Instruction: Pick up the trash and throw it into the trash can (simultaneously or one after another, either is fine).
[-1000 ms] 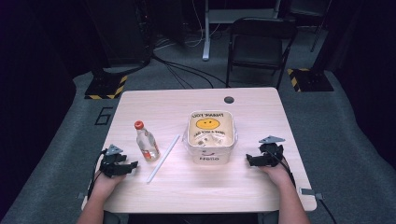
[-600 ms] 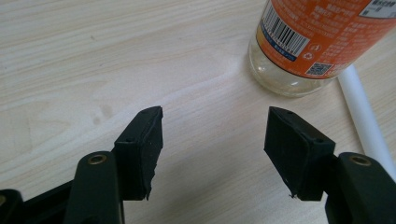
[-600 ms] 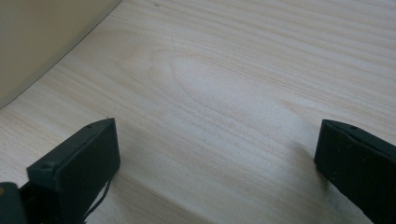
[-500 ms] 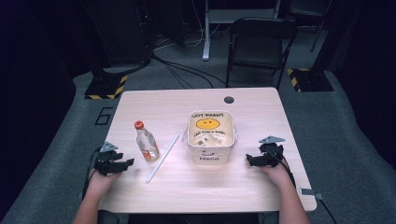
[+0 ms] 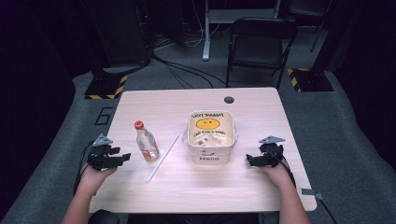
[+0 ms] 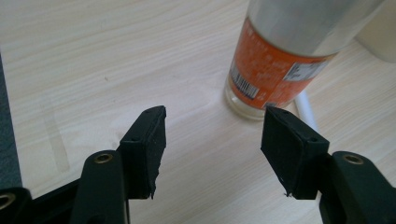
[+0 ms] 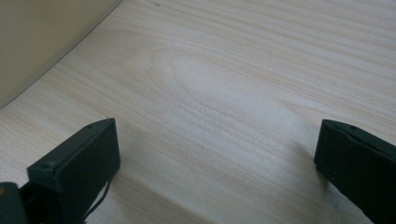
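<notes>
A clear bottle (image 5: 145, 143) with a red cap and an orange label (image 6: 275, 65) stands upright on the table's left half. A white straw (image 5: 162, 158) lies just right of it. My left gripper (image 5: 125, 157) hovers left of the bottle with its tips toward it. Its jaws have just been closing a little, but they are open with nothing between them (image 6: 212, 128). A cream tub (image 5: 211, 136) with a yellow smiley face printed inside stands mid-table. My right gripper (image 5: 250, 161) rests right of the tub, open over bare wood (image 7: 217, 135).
The light wooden table (image 5: 187, 186) has a dark cable hole (image 5: 229, 99) near its far edge. A black folding chair (image 5: 261, 44) stands behind it, and black cables run across the grey floor. The tub's wall (image 7: 42, 37) is close to my right gripper's left jaw.
My left gripper has lifted off the table a little and drifted slightly left, and its jaws stand somewhat narrower. The right gripper, bottle, straw and tub have not moved.
</notes>
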